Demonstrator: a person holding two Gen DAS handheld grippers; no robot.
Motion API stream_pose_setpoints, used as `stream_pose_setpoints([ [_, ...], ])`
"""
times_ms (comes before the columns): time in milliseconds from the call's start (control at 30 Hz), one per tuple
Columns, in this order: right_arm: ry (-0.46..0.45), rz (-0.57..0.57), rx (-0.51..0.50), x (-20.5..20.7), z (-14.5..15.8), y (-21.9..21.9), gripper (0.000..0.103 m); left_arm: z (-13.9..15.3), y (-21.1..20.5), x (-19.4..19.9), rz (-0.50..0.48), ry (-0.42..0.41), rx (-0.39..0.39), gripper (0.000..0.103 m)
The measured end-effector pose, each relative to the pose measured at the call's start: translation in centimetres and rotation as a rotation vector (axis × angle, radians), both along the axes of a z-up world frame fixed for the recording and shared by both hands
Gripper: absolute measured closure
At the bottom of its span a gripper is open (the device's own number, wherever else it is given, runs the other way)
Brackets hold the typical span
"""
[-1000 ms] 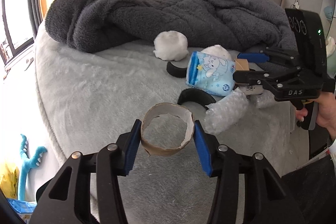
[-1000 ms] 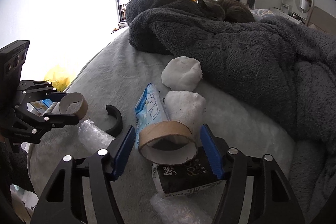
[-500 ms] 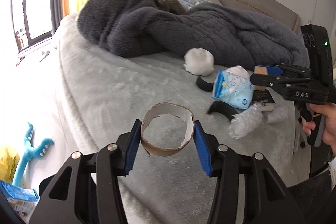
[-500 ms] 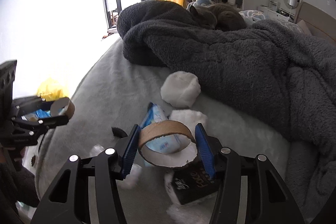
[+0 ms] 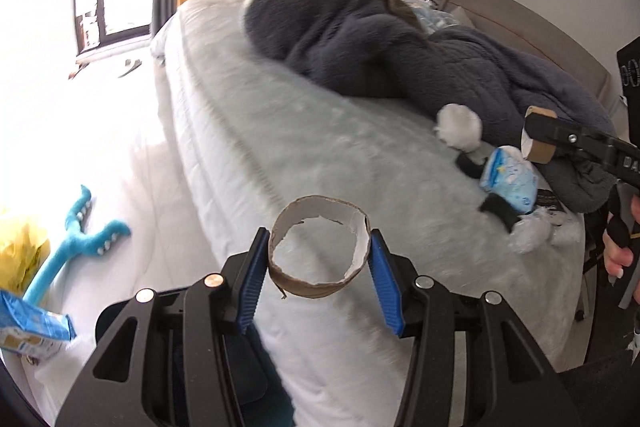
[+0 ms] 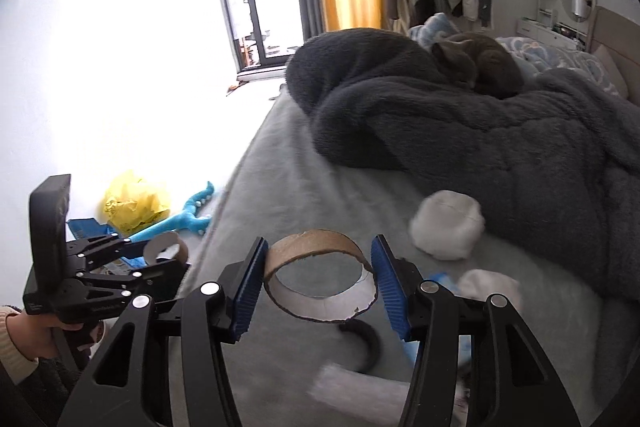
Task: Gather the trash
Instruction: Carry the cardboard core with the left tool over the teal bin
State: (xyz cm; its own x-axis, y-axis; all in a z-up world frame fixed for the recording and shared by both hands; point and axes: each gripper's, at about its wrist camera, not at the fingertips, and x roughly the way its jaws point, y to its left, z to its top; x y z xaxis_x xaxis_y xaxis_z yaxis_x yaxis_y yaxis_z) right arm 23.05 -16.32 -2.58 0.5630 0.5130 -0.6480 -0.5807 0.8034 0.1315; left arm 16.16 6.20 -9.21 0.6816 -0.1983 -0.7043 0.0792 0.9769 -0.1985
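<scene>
Two cardboard rings are held up over the bed, one in each gripper. The left gripper point(image 5: 319, 261) clamps its blue pads against the sides of a torn cardboard ring point(image 5: 319, 251), which hangs over the near edge of the bed point(image 5: 280, 131), clear of the cover. The right gripper point(image 6: 319, 281) grips a second cardboard ring point(image 6: 320, 277) in the same way, above the bed's near end; in the left wrist view this ring point(image 5: 538, 141) shows at the far right, pinched in the black fingers above the rest of the trash.

On the pale grey cover below the right gripper lie a white wad point(image 6: 446, 225), a second white wad point(image 6: 490, 285) just beside a blue packet point(image 5: 510, 181), a black curved piece point(image 6: 366, 341) and a blurred clear plastic wrap point(image 6: 360, 393), all near the bed's near end. A dark grey blanket point(image 6: 460, 131) is heaped along the far side, with a grey cat point(image 6: 478, 67) curled on top of it.

On the floor beside the bed's left edge lie a blue plush toy point(image 5: 74, 241), a yellow bag point(image 6: 134, 205) and a blue wrapper point(image 5: 30, 327).
</scene>
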Motion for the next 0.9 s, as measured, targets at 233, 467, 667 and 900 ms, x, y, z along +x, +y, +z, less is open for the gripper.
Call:
stream_pose_setpoints([
  [233, 0.068, 0.079, 0.051, -1.1, -0.7, 6.3, 0.049, -1.9, 3.5, -0.7, 0.063, 0.079, 0.024, 0.051],
  [467, 0.128, 0.172, 0.063, -2.9, -2.4, 13.6, 0.049, -4.7, 7.6, -2.1, 0.130, 0.179, 0.019, 0.051],
  [667, 0.184, 0.199, 0.079, -3.7, -3.7, 17.5, 0.049, -6.5, 11.1, -3.2, 0.182, 0.245, 0.013, 0.051],
  [900, 0.265, 0.208, 0.095, -3.7, -5.9, 20.6, 0.049, -9.7, 14.1, -4.4, 0.208, 0.360, 0.016, 0.051],
])
